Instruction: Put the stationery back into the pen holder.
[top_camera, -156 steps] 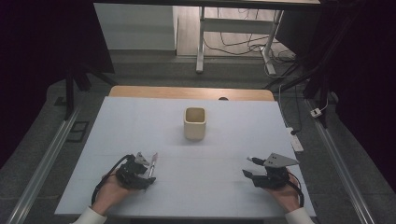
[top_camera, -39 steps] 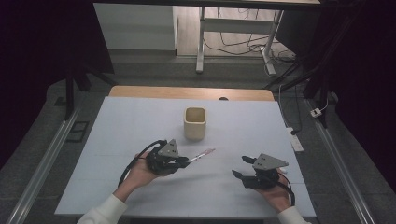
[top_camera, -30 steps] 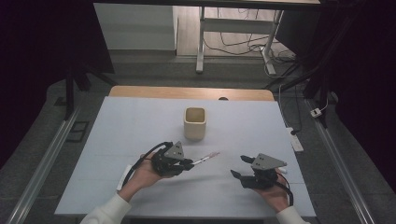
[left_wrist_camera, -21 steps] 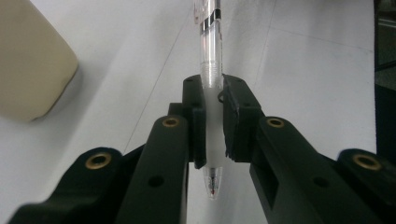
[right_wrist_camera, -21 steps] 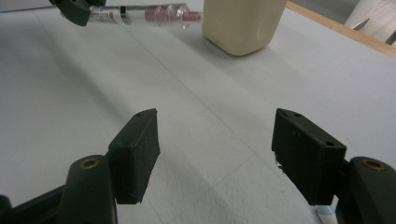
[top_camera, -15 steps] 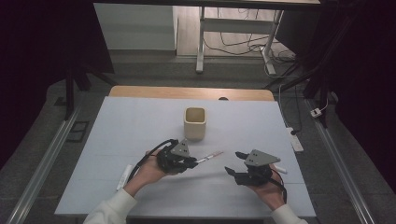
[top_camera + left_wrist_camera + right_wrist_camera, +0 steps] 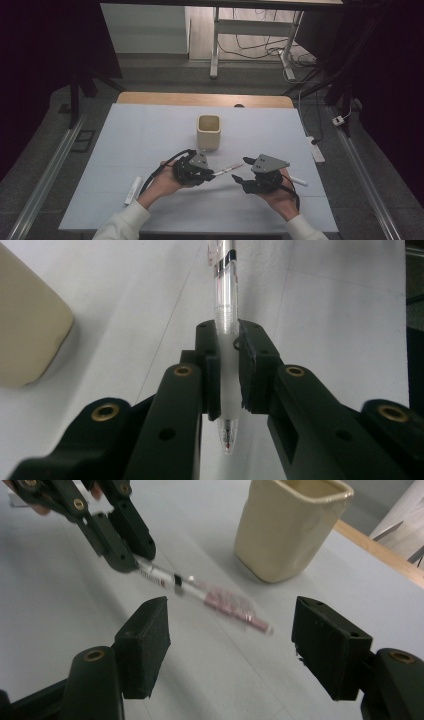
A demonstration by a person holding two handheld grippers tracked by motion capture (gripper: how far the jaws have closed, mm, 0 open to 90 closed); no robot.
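So the left gripper (image 7: 207, 175) has its jaws clamped tight on a clear pen (image 7: 226, 170), pinching the frosted grip section near the writing tip. In the left gripper view the pen (image 7: 224, 300) runs straight up between the pads, the tip pointing back toward the camera and the rest of the barrel sticking out past the jaws.

The right gripper (image 7: 241, 169) has its jaws spread wide, nothing between them and nothing touching. In the right gripper view the pen's pinkish far end (image 7: 235, 609) sits in the gap between the two pads but farther out, a bit blurred.

Room-wise: both grippers are in the near-middle of the pale surface (image 7: 125, 135), well clear of every edge. A cream cup (image 7: 208, 132) stands upright just behind them, near the pen but not touching it. A white stick-like thing (image 7: 133, 190) lies off by the left forearm, and another small white piece (image 7: 298, 181) sits just beside the right hand.

From the high view, the pen's long axis runs roughly left to right, angled slightly away toward the cup side, free end aimed at the right gripper. It's held up off the surface.
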